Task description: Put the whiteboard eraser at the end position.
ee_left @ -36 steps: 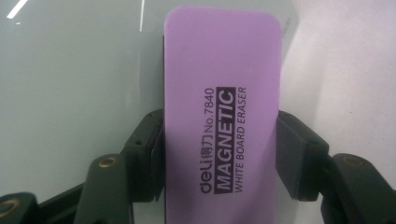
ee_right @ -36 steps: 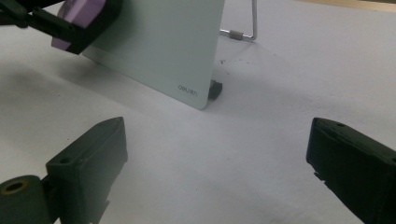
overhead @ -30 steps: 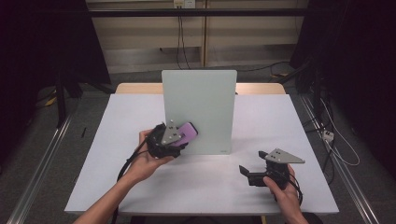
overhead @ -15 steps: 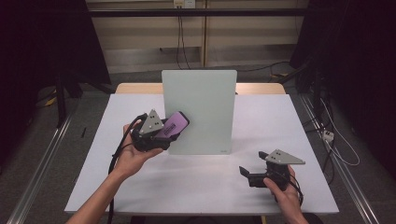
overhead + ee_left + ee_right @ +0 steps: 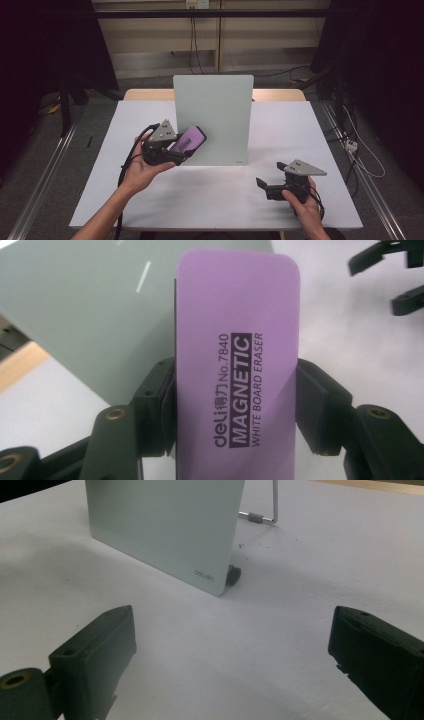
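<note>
My left gripper [image 5: 181, 148] is shut on a purple magnetic whiteboard eraser [image 5: 188, 139], held above the table just in front of the lower left part of an upright pale green whiteboard [image 5: 215, 112]. In the left gripper view the eraser [image 5: 235, 355] sits label up between both black pads [image 5: 160, 400], with the board [image 5: 85, 310] behind it. My right gripper [image 5: 270, 176] rests on the white table [image 5: 210, 200] at the front right, open and holding nothing. Its jaws stand wide apart in the right gripper view [image 5: 232, 645], facing the board's lower corner [image 5: 210, 575].
The board leans on a metal wire stand [image 5: 265, 510] with a small black foot [image 5: 233, 574]. A wooden edge [image 5: 150, 94] runs behind the white tabletop. My right gripper [image 5: 395, 275] shows far off in the left gripper view. Cables trail from both grippers.
My left hand has carried the eraser to the left and a little upward along the front of the board. The right hand has stayed where it was.
</note>
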Motion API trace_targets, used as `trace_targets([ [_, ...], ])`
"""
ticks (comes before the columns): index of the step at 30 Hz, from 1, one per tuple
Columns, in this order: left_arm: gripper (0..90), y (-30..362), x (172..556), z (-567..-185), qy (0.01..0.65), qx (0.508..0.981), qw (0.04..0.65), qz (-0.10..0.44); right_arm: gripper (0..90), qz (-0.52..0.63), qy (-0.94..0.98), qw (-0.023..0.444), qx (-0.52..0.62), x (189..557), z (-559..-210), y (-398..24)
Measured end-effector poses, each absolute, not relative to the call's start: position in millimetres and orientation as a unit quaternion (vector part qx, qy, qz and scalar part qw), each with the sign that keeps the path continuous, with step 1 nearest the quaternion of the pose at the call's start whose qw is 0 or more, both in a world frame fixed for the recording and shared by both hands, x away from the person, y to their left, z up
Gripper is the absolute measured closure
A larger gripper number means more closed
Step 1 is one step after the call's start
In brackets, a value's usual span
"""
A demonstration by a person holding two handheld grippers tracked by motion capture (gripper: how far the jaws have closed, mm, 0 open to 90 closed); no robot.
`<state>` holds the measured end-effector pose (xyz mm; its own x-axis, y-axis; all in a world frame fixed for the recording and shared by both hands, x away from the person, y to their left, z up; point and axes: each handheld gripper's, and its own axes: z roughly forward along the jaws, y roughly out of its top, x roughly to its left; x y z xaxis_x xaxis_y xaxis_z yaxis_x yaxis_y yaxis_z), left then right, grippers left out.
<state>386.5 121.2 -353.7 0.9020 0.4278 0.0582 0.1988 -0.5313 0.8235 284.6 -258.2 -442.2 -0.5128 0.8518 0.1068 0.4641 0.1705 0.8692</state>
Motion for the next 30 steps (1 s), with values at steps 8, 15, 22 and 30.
trace_targets([
  [8,40.9,110,383,-359,0.171,0.884,0.428,0.075,5.2,0.461,0.736,0.209,0.45,287,-443,-257],
  [15,40.8,91,380,-371,0.162,0.908,0.382,0.056,5.2,0.463,0.736,0.208,0.447,285,-443,-258],
  [22,40.8,70,369,-383,0.125,0.928,0.349,0.033,5.1,0.464,0.739,0.206,0.443,283,-443,-259],
  [30,40.8,57,366,-394,0.113,0.941,0.32,0.005,5.1,0.465,0.738,0.205,0.445,282,-443,-259],
])
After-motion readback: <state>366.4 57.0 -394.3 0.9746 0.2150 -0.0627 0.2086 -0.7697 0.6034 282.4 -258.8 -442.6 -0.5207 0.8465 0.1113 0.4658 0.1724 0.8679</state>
